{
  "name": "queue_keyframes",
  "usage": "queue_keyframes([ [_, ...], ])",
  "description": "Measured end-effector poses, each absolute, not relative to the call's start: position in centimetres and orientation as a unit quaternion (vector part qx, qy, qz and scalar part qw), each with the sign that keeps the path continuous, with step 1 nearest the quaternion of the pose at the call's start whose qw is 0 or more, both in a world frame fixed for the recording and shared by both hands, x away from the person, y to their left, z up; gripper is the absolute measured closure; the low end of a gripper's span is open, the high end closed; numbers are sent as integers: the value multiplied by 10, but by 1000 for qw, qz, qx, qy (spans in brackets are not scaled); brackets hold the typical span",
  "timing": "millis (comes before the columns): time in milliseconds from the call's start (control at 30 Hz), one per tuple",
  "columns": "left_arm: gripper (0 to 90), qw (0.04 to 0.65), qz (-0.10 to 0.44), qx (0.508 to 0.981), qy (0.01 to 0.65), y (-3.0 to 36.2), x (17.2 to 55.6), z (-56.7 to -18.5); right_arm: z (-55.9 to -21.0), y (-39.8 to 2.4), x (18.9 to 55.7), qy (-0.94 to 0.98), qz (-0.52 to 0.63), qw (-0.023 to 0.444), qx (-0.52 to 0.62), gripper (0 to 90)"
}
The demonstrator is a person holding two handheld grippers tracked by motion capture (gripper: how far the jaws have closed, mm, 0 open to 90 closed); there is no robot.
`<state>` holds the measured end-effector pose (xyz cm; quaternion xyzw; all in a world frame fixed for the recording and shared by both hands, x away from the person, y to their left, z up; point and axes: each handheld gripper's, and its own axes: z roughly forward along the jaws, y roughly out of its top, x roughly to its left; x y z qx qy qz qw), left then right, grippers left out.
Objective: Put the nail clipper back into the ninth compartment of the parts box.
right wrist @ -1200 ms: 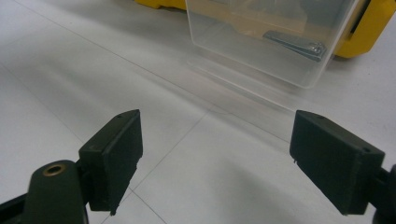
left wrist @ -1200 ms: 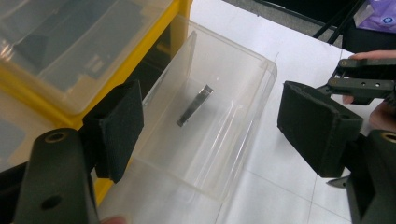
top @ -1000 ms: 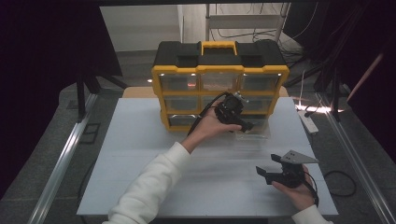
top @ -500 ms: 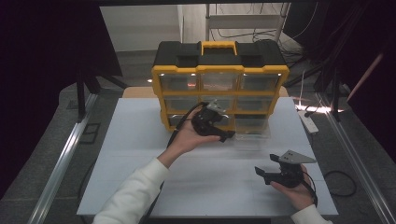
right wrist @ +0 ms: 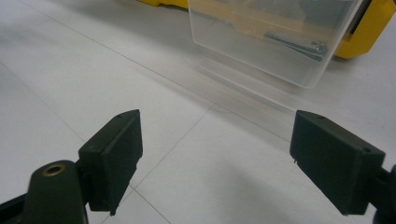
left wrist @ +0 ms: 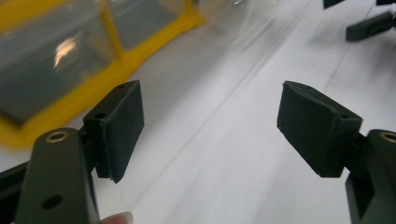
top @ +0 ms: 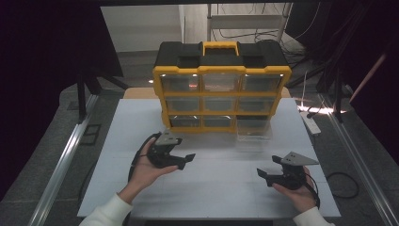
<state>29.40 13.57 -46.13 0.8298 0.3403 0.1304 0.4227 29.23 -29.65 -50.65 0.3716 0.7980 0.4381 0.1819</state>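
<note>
In the high view a yellow and black drawer cabinet [top: 221, 87] stands at the far middle of the white counter [top: 211, 188], at twelve o'clock from the person. Its clear drawers sit in three rows; the bottom right drawer [top: 254, 134] is pulled out onto the counter toward the person. A white power strip [top: 310, 120] lies beyond the counter's right edge at about two o'clock. The left gripper [top: 186, 160] rests in an upturned left hand [top: 146, 169] at about ten o'clock, in front of the cabinet's lower left corner and apart from it, its jaws pointing right. The right gripper [top: 263, 175] is held low at about four o'clock in the right hand [top: 294, 193], its jaws pointing left, well apart from the drawer.

In the left gripper view the jaws are spread wide with nothing between them. The cabinet's yellow frame [left wrist: 116, 70] runs across at ten o'clock, blurred, and the other gripper's tip [left wrist: 369, 28] shows at one o'clock.

In the right gripper view the jaws are likewise spread and bare above the counter. The pulled-out drawer [right wrist: 271, 42] lies ahead at one o'clock with a small metal piece [right wrist: 294, 44] inside.
</note>
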Motion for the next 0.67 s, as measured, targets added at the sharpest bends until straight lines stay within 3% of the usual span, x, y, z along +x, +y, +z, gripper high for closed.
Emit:
queue_keyframes([
  [200, 225, 433, 134, 811, 369, 162, 276, -483, -507, -295, 293, 799, 436, 183, 371, 177],
  [667, 207, 429, 143, 799, 397, 181, 275, -496, -506, -296, 291, 799, 437, 185, 368, 176],
])
